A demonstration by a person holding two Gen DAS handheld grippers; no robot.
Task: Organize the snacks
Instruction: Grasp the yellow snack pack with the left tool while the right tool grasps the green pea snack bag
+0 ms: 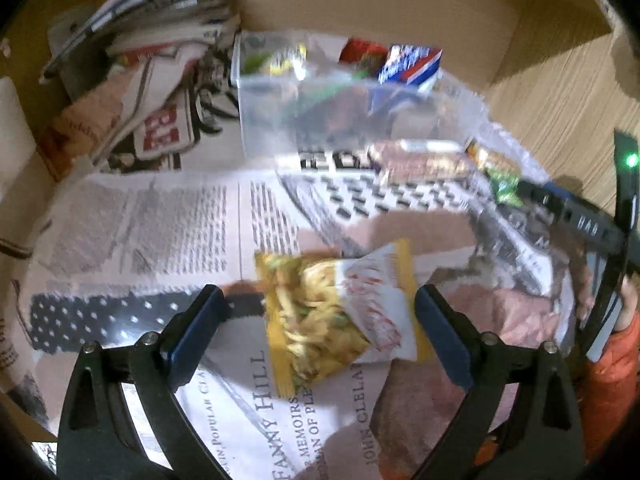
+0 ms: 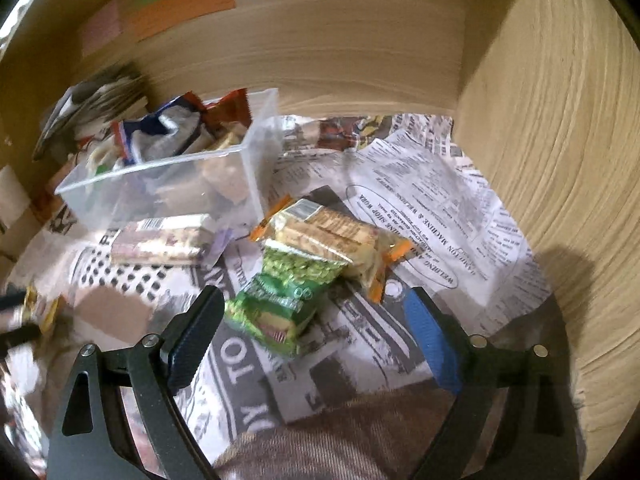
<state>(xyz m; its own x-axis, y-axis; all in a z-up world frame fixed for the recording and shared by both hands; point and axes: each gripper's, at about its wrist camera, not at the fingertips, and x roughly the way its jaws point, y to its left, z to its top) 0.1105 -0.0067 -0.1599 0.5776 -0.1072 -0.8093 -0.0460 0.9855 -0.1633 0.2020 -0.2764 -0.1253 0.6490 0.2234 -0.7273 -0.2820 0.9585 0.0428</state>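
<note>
My left gripper (image 1: 318,308) is open, its jaws either side of a yellow snack packet (image 1: 336,316) lying on newspaper. My right gripper (image 2: 316,312) is open just above a green pea packet (image 2: 282,300), with an orange-edged cracker pack (image 2: 336,240) behind it. A clear plastic bin (image 1: 304,116) holds several snacks, among them a blue-and-white packet (image 1: 410,65); the bin also shows in the right wrist view (image 2: 172,184). A wrapped bar (image 2: 162,240) lies in front of the bin. The right gripper's arm shows at the left view's right edge (image 1: 576,220).
Newspaper (image 1: 168,216) lines a wooden shelf. Wooden walls stand behind (image 2: 340,48) and at the right (image 2: 560,160). A stack of folded papers and packets (image 1: 160,12) lies at the back left. Coloured sticky notes (image 2: 180,4) are on the back wall.
</note>
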